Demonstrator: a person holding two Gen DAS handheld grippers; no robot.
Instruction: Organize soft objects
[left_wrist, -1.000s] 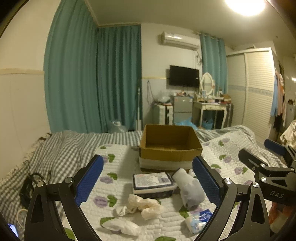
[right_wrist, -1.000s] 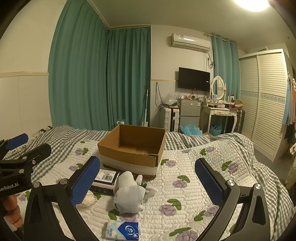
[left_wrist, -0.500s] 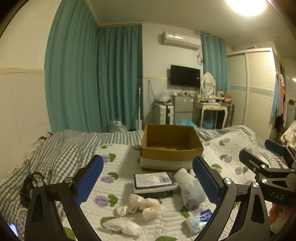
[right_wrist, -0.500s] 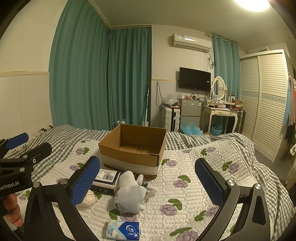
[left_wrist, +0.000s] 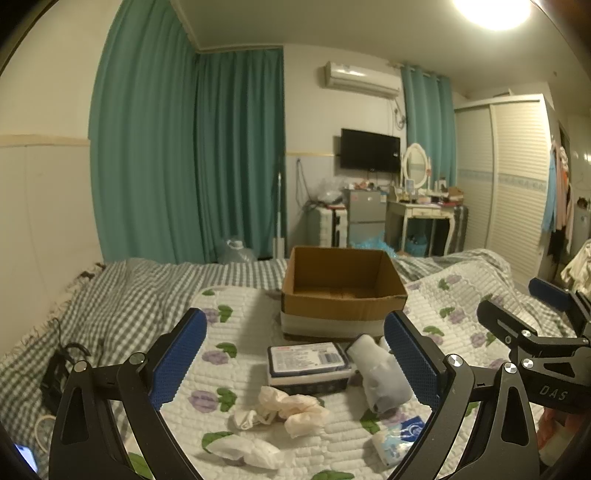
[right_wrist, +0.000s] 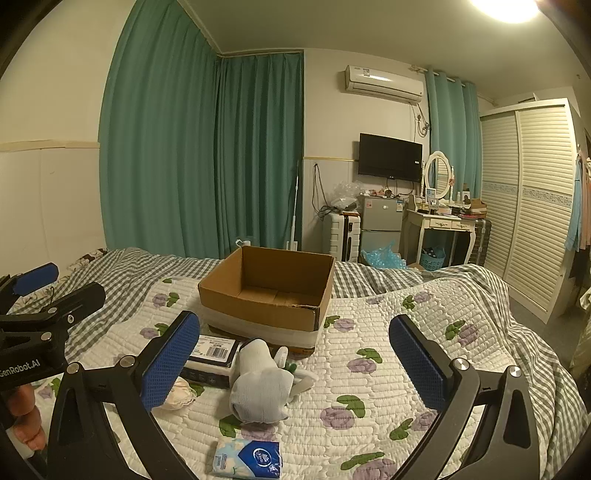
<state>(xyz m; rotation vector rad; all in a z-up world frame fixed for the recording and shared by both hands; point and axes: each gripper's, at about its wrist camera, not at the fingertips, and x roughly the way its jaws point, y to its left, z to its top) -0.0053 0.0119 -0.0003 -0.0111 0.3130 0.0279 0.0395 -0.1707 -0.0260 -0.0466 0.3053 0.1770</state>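
Observation:
An open, empty cardboard box (left_wrist: 341, 291) (right_wrist: 269, 291) stands on the quilted bed. In front of it lie a flat dark packet with a label (left_wrist: 308, 363) (right_wrist: 212, 352), a rolled grey-white sock (left_wrist: 382, 373) (right_wrist: 260, 384), crumpled cream gloves (left_wrist: 291, 404) (right_wrist: 179, 393), a white sock (left_wrist: 243, 450) and a blue tissue pack (left_wrist: 397, 437) (right_wrist: 247, 458). My left gripper (left_wrist: 295, 358) is open and empty, above and short of the pile. My right gripper (right_wrist: 295, 358) is open and empty, to the right of the grey-white sock.
The flowered quilt (right_wrist: 388, 354) lies over a checked blanket (left_wrist: 122, 295). Black cables (left_wrist: 62, 365) lie at the bed's left edge. A fridge (right_wrist: 380, 221), a dressing table (right_wrist: 443, 225) and a wardrobe (right_wrist: 528, 206) stand past the bed's far end.
Both views have shifted only slightly; the grippers stay open and nothing on the bed has moved.

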